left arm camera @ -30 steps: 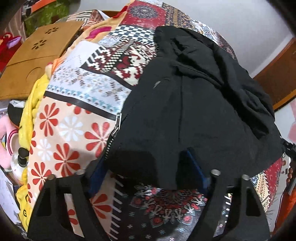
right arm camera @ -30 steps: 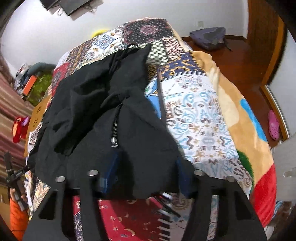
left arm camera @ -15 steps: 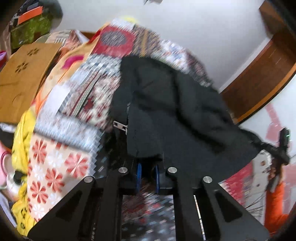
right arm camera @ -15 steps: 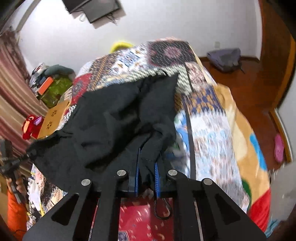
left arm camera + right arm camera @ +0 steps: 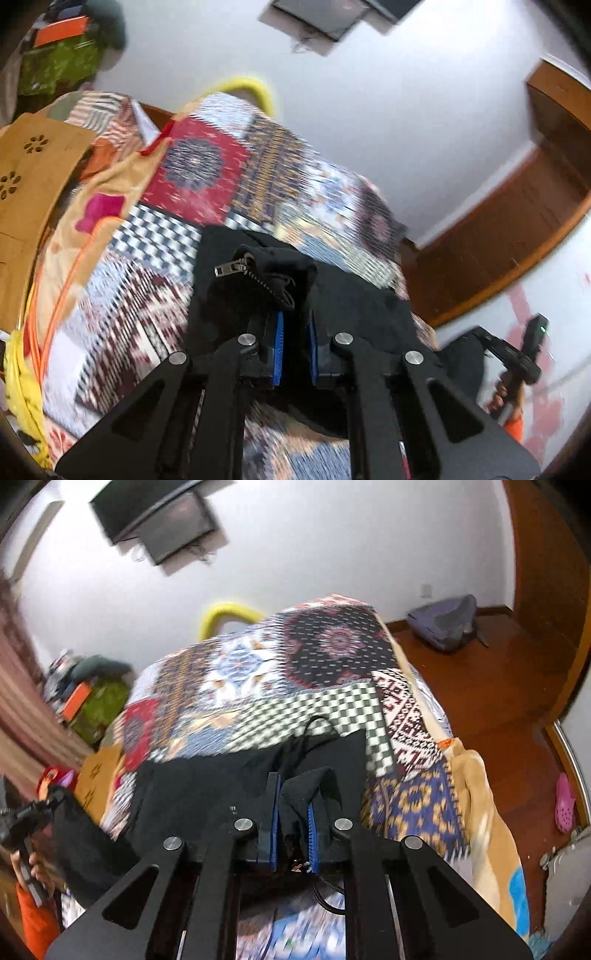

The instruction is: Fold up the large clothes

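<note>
A black jacket [image 5: 354, 306] is held over the patchwork bed [image 5: 207, 177], its near hem raised while the rest lies on the quilt. The left gripper [image 5: 294, 332] is pressed together on bunched cloth beside the zipper [image 5: 231, 266]; the right gripper [image 5: 291, 814] is likewise pinched on a fold of the same hem. The fabric appears soft, light and limp, so sagging between the two holds is to be expected, and the metal zipper adds a little stiffness along one edge. Corners or the hem are judged the best places to be gripped. The long axis seems to run away from the cameras toward the far wall, collar end farthest, though that end is not clearly seen.
</note>
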Tool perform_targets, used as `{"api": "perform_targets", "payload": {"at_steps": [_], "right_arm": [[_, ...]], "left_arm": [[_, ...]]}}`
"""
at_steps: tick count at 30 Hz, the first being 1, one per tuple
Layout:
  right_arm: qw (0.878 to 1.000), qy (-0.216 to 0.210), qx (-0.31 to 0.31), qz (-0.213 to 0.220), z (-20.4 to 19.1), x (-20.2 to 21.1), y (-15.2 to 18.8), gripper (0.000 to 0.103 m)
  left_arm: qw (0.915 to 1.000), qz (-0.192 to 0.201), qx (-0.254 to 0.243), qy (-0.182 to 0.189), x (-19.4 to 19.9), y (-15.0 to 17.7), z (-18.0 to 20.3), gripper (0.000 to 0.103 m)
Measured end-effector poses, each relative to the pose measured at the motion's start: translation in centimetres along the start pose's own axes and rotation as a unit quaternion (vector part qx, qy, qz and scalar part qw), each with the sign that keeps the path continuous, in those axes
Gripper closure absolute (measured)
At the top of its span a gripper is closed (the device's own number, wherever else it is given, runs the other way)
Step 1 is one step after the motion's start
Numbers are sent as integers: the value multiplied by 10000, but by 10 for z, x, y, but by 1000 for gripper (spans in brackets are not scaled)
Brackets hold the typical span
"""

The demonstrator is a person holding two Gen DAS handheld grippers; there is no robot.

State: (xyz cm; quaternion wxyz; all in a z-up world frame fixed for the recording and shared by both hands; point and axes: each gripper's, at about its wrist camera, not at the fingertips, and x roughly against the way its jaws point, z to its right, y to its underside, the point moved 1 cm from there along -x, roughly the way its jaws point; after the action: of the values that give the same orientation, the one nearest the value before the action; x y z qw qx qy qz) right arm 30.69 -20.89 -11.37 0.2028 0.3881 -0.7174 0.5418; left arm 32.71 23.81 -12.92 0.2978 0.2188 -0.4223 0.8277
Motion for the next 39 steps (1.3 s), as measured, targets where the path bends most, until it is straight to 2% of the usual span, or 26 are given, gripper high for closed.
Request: {"api": "perform_targets", "payload": {"at_steps": [4,8,11,15,19,21,23,25,27,29,31,33,35,39], "right_arm": [[9989,184,-353,-236,25,-57,-17,93],[9967,322,-430,-606,32,-108,-18,93],[9951,436,-396,-792,34,-133,-13,92],[9951,489,-197,-841,34,-142,-9,92],[9928,790,134,-886,26,-128,-14,84],[9877,1210,301,-942,21,-121,-20,62],[9849,1481,525,-725,14,-105,-26,51],[9850,1535,643,-462,7,-86,-30,48],[9875,1404,681,-233,-2,-61,-33,42],[9907,1159,705,-53,-13,-41,-30,42],[9921,964,803,53,-25,-25,-26,41],[9926,754,943,95,-40,-13,-19,41],[9924,557,1092,98,-57,-6,-11,41],[9898,239,1404,63,-87,-2,10,40]], "left_arm": [[9986,-98,457,-239,-50,-20,-34,93],[9965,-392,568,-480,-106,-25,-60,92],[9937,-660,523,-734,-144,-20,-73,91],[9916,-896,497,-790,-170,-12,-83,90],[9908,-948,323,-911,-167,-13,-78,88],[9887,-1005,142,-1101,-160,-16,-70,88],[9868,-1009,-38,-1267,-151,-19,-60,88],[9845,-946,-219,-1460,-139,-24,-51,87],[9831,-816,-375,-1593,-123,-28,-39,83],[9814,-689,-504,-1717,-111,-31,-30,75],[9794,-339,-793,-1824,-90,-33,-13,49],[9795,-110,-960,-1768,-75,-32,1,41],[9805,16,-1141,-1603,-59,-27,20,40],[9795,-101,-1461,-1382,-52,-10,50,39]]}}
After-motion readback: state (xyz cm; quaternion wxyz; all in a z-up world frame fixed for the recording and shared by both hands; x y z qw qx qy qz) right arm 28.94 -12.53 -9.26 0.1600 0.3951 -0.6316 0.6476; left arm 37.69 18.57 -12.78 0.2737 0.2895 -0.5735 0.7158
